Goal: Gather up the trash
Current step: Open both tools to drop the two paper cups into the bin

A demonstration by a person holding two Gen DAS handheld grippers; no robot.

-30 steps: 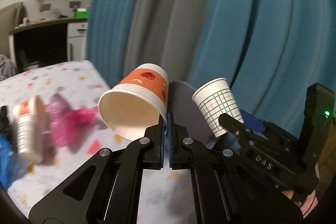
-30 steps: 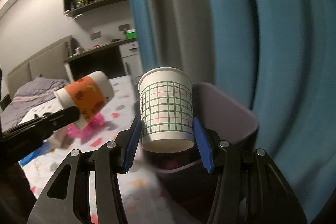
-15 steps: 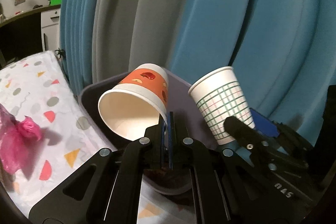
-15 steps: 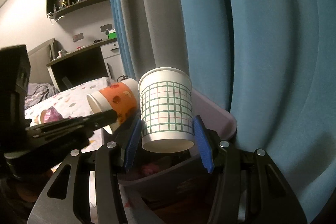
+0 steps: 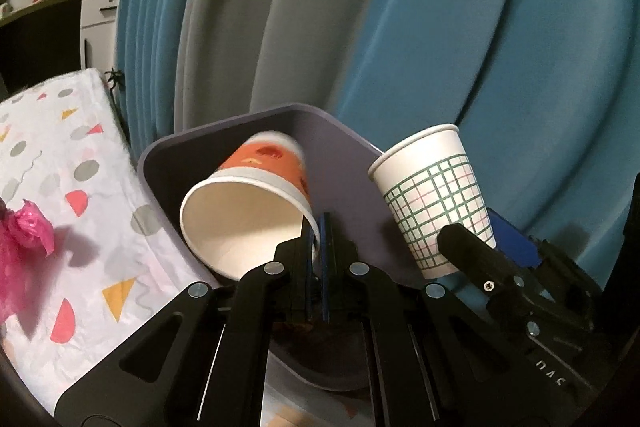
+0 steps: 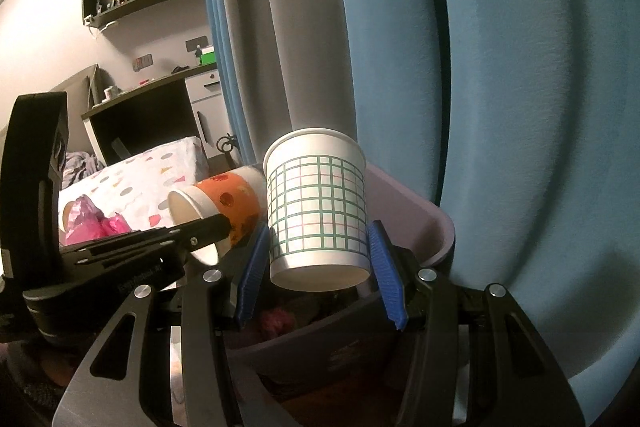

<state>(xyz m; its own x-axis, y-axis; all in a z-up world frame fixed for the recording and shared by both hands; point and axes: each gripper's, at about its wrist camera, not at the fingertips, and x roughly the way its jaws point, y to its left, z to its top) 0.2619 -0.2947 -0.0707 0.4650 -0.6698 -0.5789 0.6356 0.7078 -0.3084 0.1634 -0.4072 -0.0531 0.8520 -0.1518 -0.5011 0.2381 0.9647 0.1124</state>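
Observation:
An orange paper cup (image 5: pixel 256 199) lies on its side over the purple-grey bin (image 5: pixel 224 135), mouth toward the camera. My left gripper (image 5: pixel 318 223) is shut on its rim; the cup's far end is blurred. A white cup with a green check pattern (image 6: pixel 318 211) stands upright with my right gripper (image 6: pixel 318 239) shut on its lower sides, blue pads (image 6: pixel 252 267) pressed against it. It hangs over the bin's (image 6: pixel 440 223) opening. In the left wrist view the checked cup (image 5: pixel 432 195) is to the right of the orange one. In the right wrist view the orange cup (image 6: pixel 228 199) touches its left side.
A patterned tablecloth (image 5: pixel 60 147) covers the table left of the bin. A crumpled pink bag (image 5: pixel 24 235) lies on it, with another cup (image 6: pixel 66 219) beside it. Blue and grey curtains (image 5: pixel 400 27) hang close behind the bin. Dark trash lies inside the bin.
Both grippers have swung from over the table to above the bin, carrying their cups. The orange cup now sits lower inside the bin's outline, and the left fingers show a slight gap.

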